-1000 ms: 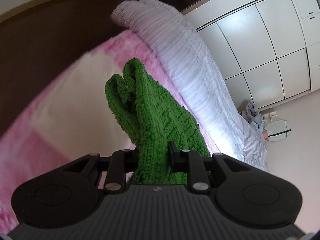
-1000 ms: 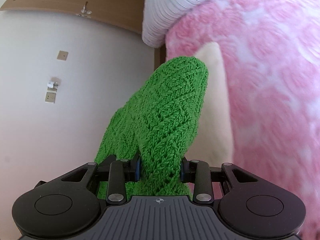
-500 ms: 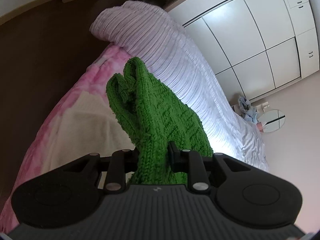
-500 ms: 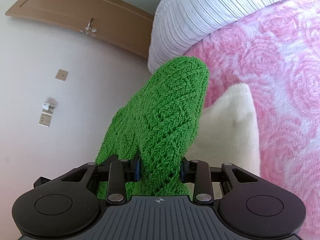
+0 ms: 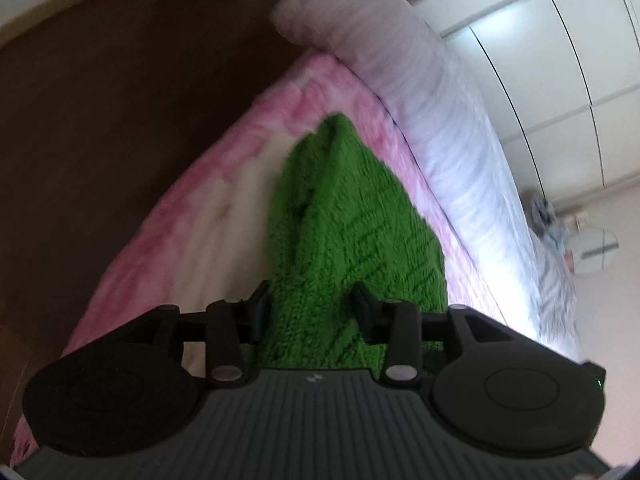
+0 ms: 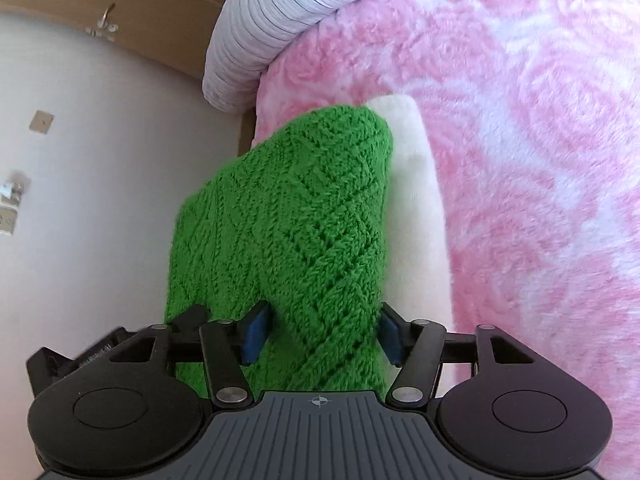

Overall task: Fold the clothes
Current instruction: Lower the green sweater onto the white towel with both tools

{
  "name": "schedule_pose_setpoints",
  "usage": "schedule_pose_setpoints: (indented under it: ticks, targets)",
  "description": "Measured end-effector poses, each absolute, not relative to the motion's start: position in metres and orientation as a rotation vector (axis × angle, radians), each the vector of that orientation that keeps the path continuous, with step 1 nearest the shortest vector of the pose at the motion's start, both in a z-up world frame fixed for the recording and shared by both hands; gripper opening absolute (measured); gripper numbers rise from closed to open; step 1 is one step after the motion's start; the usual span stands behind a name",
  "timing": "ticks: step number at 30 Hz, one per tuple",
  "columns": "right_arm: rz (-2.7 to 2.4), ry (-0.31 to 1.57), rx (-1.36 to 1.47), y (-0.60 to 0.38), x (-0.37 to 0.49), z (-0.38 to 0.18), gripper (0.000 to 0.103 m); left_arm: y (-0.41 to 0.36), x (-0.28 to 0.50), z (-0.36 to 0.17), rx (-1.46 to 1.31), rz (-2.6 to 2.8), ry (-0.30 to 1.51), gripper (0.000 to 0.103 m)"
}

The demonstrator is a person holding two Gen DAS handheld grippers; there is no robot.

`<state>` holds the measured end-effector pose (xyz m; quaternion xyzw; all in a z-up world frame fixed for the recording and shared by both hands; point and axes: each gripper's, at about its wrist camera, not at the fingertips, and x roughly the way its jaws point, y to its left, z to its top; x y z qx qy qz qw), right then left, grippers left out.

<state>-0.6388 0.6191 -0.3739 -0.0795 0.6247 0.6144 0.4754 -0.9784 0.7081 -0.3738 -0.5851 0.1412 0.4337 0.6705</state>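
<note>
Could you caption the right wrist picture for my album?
Right gripper pinching a green knitted garment above a pink blanket.

Pink fleece blanket [image 6: 540, 160] bears a cream cloth [image 6: 416, 216] and striped quilt [image 6: 288, 12].

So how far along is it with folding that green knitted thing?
Done: both ends are picked up. The left gripper and right gripper each have jaws closed on the green knit. In hand: carrying it over the pink blanket. Left: laying it down and folding; no finished fold shows yet.
</note>
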Motion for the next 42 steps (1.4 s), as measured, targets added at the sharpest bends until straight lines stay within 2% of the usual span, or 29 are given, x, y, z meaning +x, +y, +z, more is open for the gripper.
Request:
schedule_pose_setpoints:
  ticks: [9, 12, 13, 15, 18, 21, 25, 27, 31, 34, 36, 38, 42]
  targets:
    - [1.523, 1.589, -0.226, 0.561, -0.641, -0.376, 0.06, 0.638, -1.01, -0.382, -1.481, 0.982, 0.222, 0.038]
    - [1.513, 1.673, -0.195, 0.557, -0.65, -0.392, 0.06, 0.632, -1.009, -0.39, -1.509, 0.964, 0.186, 0.037]
    - [1.507, 1.664, -0.208, 0.557, -0.652, -0.394, 0.06, 0.631, -1.009, -0.391, -1.495, 0.964, 0.197, 0.031]
    - [1.497, 1.643, -0.238, 0.556, -0.657, -0.399, 0.041, 0.629, -1.003, -0.387, -1.413, 0.983, 0.272, 0.026]
    - [1.509, 1.528, -0.342, 0.554, -0.672, -0.396, 0.036, 0.631, -0.981, -0.374, -1.204, 1.038, 0.437, 0.026]
    - [1.516, 1.39, -0.431, 0.551, -0.694, -0.391, 0.039, 0.631, -0.963, -0.364, -1.046, 1.09, 0.547, 0.027]
    - [1.542, 1.287, -0.558, 0.558, -0.704, -0.377, 0.047, 0.631, -0.955, -0.344, -1.01, 1.131, 0.603, 0.027]
    - [1.557, 1.262, -0.604, 0.559, -0.7, -0.363, 0.047, 0.631, -0.953, -0.33, -0.97, 1.137, 0.606, 0.02]
    - [1.612, 1.011, -0.633, 0.557, -0.698, -0.325, 0.047, 0.635, -0.951, -0.305, -0.906, 1.102, 0.557, 0.016]
    - [1.663, 0.868, -0.662, 0.561, -0.71, -0.318, 0.047, 0.648, -0.935, -0.312, -0.868, 1.032, 0.572, 0.015]
    - [1.687, 0.797, -0.705, 0.562, -0.721, -0.323, 0.046, 0.656, -0.925, -0.332, -0.862, 1.009, 0.644, 0.015]
    - [1.702, 0.751, -0.776, 0.561, -0.732, -0.34, 0.04, 0.66, -0.919, -0.352, -0.863, 1.001, 0.701, 0.014]
    - [1.728, 0.654, -0.895, 0.553, -0.746, -0.369, 0.04, 0.662, -0.924, -0.369, -0.903, 1.035, 0.681, 0.015]
